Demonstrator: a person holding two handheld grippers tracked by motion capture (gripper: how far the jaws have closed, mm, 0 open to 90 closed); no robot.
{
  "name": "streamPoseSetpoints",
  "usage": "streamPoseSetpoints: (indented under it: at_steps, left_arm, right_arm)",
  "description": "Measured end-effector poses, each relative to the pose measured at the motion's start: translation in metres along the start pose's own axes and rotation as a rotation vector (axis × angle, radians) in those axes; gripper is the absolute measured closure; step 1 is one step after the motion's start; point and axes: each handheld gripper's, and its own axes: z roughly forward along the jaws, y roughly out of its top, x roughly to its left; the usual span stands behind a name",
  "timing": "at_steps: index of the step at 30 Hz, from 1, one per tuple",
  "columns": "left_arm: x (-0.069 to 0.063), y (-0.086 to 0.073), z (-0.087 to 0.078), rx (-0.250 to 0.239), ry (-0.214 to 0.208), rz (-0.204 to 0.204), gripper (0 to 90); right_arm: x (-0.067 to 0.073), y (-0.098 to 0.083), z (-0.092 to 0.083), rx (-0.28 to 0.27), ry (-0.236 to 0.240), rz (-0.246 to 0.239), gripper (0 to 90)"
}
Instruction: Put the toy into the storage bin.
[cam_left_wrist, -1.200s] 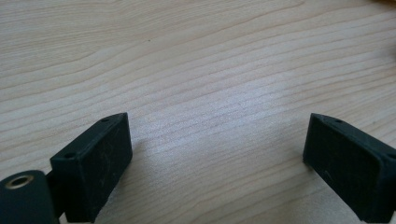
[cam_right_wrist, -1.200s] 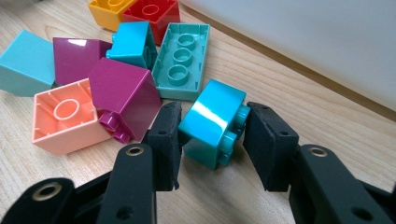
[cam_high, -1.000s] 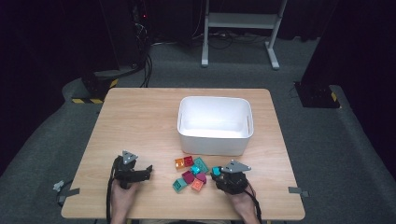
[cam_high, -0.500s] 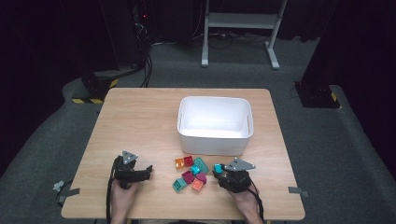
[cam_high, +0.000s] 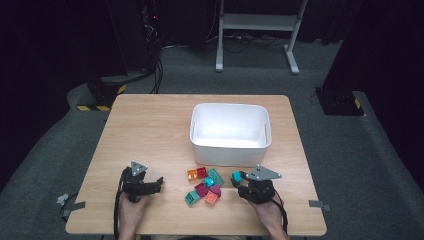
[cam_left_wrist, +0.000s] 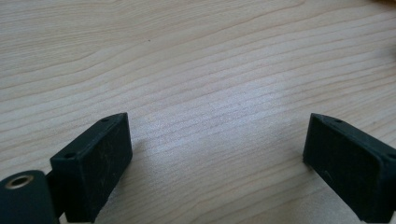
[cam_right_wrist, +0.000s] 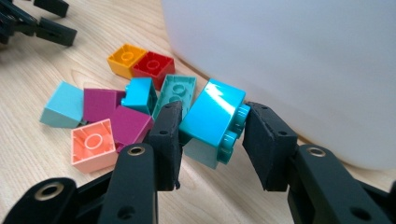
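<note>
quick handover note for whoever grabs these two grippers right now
Right gripper: shut on a turquoise brick, lifted clear of the table beside the white bin.
Left gripper: open, nothing between its jaws, low over bare table.
Brick pile: orange, red, teal, magenta and salmon pieces loose on the table in front of the bin.
Done: one brick picked up; the bin looks to hold nothing yet.
Left: probably drop the held brick in the bin, then move the pile over piece by piece.

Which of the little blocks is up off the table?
The bright turquoise block, pinched between the right gripper's fingers, studs sideways, in front of the white bin. The orange, red, purple, pink and other teal blocks all lie on the table.
</note>
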Motion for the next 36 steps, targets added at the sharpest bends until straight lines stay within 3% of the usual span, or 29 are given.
streamPoseSetpoints:
  at_steps: [5, 9, 26, 32, 36]
  left_arm:
    - [0.000, 0.000, 0.000, 0.001, 0.000, 0.001, 8.1]
    - [0.000, 0.000, 0.000, 0.001, 0.000, 0.001, 8.1]
    - [0.000, 0.000, 0.000, 0.000, 0.000, 0.000, 8.1]
    - [0.000, 0.000, 0.000, 0.001, 0.000, 0.001, 8.1]
    - [0.000, 0.000, 0.000, 0.001, 0.000, 0.002, 8.1]
  right_arm:
    - [-0.001, 0.006, -0.006, -0.010, 0.003, -0.005, 57.9]
    - [-0.005, 0.013, -0.011, -0.026, 0.029, 0.017, 57.9]
    - [-0.009, 0.037, -0.028, -0.064, 0.051, -0.018, 57.9]
    - [-0.015, 0.047, -0.033, -0.085, 0.079, 0.011, 58.0]
    - [-0.017, 0.058, -0.041, -0.108, 0.083, 0.003, 58.0]
